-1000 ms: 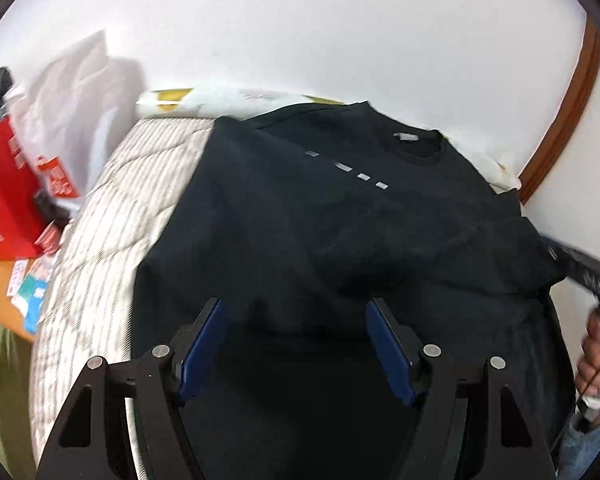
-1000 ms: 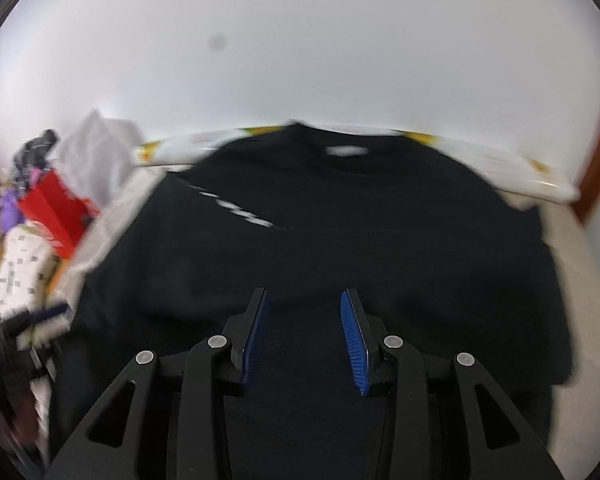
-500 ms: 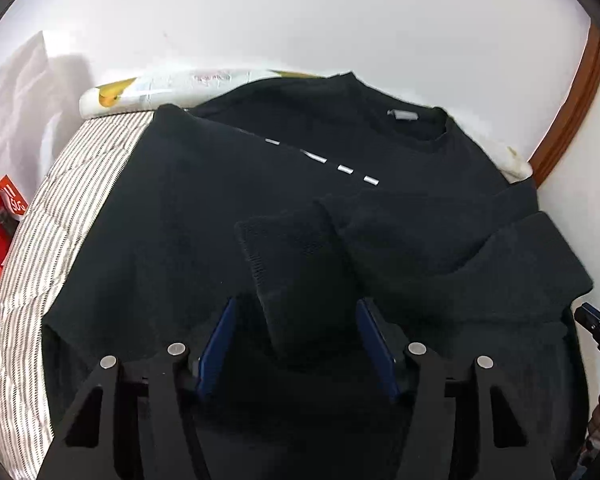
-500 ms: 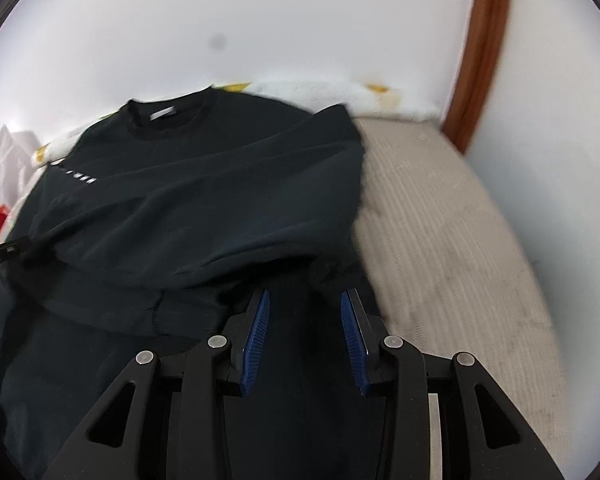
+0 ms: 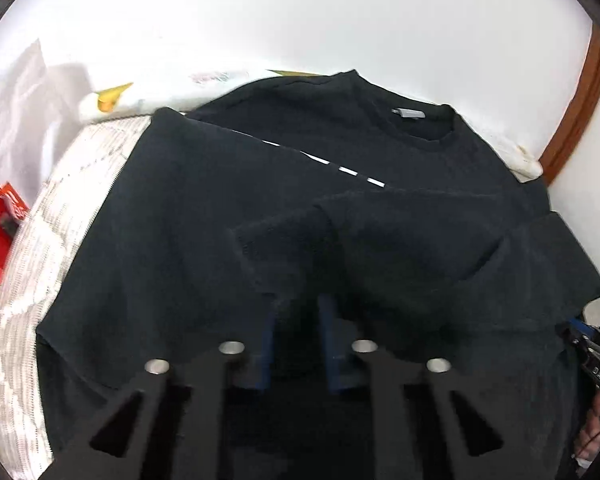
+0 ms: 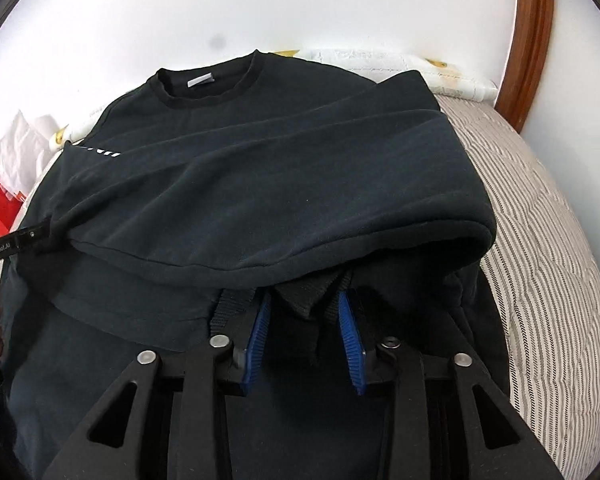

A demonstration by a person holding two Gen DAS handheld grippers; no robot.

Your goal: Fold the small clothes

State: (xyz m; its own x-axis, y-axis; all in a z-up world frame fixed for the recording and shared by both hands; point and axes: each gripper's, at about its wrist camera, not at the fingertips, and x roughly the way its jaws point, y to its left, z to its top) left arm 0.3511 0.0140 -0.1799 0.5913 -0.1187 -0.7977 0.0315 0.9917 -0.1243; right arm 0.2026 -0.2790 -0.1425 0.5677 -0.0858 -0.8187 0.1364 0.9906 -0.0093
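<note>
The black sweatshirt (image 6: pixel 260 168) is seen as matt, soft knit cloth with a ribbed collar. The mattress cover (image 6: pixel 540 240) is shown as quilted, striped fabric, rough-textured. Ridged blue pads (image 6: pixel 350 344) are set in matt black plastic fingers with shiny metal rivets (image 6: pixel 462 360).

A second ago the black sweatshirt (image 5: pixel 188 240) lies flat in front of both grippers, whose blue pads stand apart over the cloth. Now the left gripper (image 5: pixel 296 320) has narrowed its jaws onto a raised cuff (image 5: pixel 284 248) of the sleeve, which first appears half a second ago. The right gripper (image 6: pixel 304 312) has swung toward the mattress (image 6: pixel 540 240) side and now pinches a fold, the hem (image 6: pixel 260 264) lifted and draped over its fingertips.
</note>
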